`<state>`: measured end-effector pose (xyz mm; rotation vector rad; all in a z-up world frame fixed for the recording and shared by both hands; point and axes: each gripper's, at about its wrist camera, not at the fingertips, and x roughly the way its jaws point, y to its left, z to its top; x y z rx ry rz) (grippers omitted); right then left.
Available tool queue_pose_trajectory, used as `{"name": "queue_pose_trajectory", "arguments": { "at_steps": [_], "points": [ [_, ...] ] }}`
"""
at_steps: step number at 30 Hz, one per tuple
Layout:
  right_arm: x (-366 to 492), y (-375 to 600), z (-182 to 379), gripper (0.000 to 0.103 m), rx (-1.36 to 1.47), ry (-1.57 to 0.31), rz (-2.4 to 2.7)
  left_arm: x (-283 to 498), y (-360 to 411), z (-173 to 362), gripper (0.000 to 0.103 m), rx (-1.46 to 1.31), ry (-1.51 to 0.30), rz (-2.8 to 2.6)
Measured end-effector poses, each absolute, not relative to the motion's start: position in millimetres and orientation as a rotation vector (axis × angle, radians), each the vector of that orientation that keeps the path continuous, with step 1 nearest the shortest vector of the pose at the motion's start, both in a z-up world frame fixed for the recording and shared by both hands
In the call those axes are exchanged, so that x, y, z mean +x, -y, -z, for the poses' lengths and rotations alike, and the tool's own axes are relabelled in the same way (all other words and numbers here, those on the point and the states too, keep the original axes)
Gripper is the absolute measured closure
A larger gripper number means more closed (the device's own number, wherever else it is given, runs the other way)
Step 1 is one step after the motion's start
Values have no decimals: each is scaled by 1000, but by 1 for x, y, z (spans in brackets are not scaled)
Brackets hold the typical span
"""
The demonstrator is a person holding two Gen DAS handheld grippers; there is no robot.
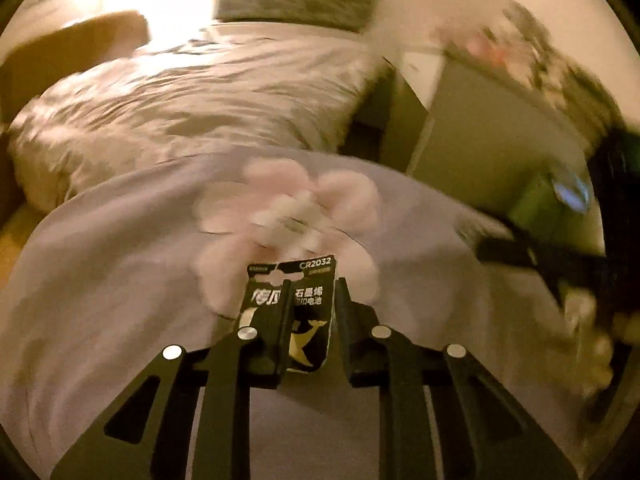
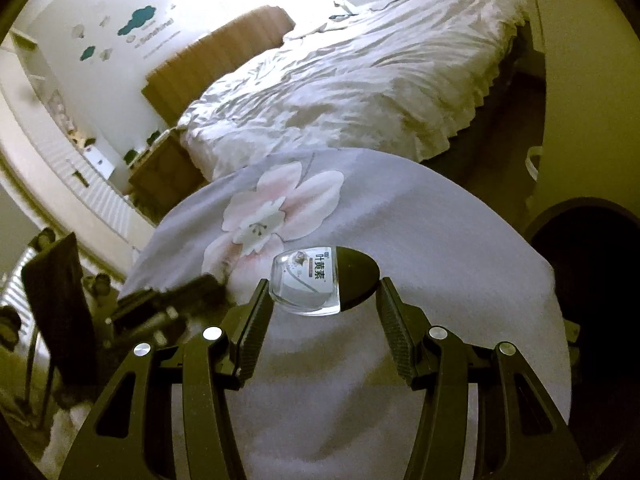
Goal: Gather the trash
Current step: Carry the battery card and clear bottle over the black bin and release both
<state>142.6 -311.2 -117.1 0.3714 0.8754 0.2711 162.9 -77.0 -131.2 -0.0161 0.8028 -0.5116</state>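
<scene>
Battery card [image 1: 294, 312], black, marked CR2032, is pinched upright between narrow jaws of the left gripper [image 1: 310, 300], lifted over the lilac flower-print cloth [image 1: 120, 280]. Right gripper [image 2: 322, 300] is held half-wide; a clear plastic blister pack [image 2: 306, 284] with a black lid sits between its fingers [image 2: 256, 320], contact cannot be told. Unmade bed [image 2: 360, 80] is seen beyond the cloth's far edge.

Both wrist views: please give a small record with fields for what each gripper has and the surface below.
left gripper: a black CR2032 battery card between its fingers, apparently gripped
right gripper: jaws apart; clear plastic bottle with black cap between them, contact not visible
surface: grey cloth with pink flower print
background: bed with white rumpled duvet
</scene>
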Motion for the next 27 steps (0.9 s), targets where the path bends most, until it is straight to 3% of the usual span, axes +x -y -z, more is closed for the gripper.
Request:
{"name": "queue_pose_trajectory", "arguments": {
  "at_steps": [8,15,27],
  "points": [
    [137,303,113,49,363,-867,-287,171,40,130,83,-161,-793,400],
    [136,289,112,49,345,-870,-313,159,19,115,103,-238,-758,392],
    [112,284,84,49,370,-800,-357,116,24,66,103,-252,-658,464]
  ]
}}
